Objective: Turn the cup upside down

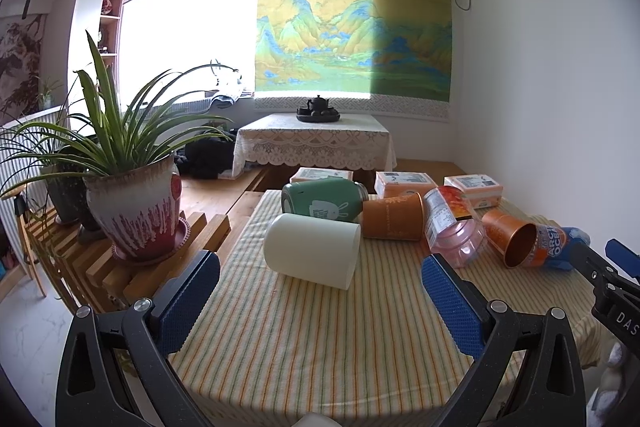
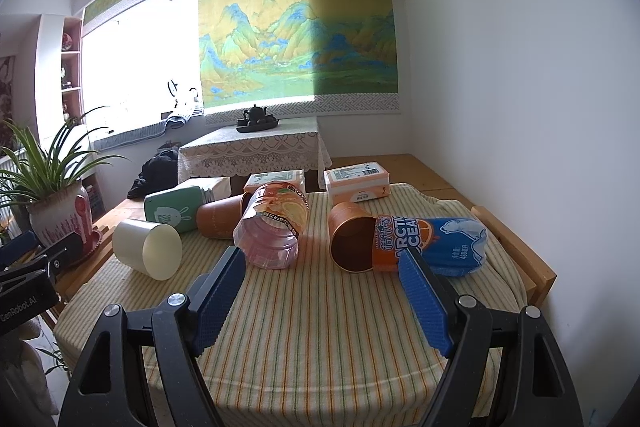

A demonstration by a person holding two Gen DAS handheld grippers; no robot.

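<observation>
A white cup (image 1: 313, 250) lies on its side on the striped tablecloth (image 1: 320, 339); it also shows in the right wrist view (image 2: 146, 247), its mouth facing right. Two orange cups lie on their sides: one behind it (image 1: 394, 217) (image 2: 218, 219), one further right (image 1: 510, 239) (image 2: 352, 241). My left gripper (image 1: 320, 269) is open and empty, just short of the white cup. My right gripper (image 2: 322, 261) is open and empty, in front of the right orange cup and a pink bottle (image 2: 274, 231).
A green tin (image 1: 322, 201), the pink bottle (image 1: 454, 227) and a blue-orange bottle (image 2: 430, 241) lie among the cups. Tissue packs (image 2: 356, 181) sit at the back. A potted plant (image 1: 134, 211) stands on a wooden rack at left. A white wall is at right.
</observation>
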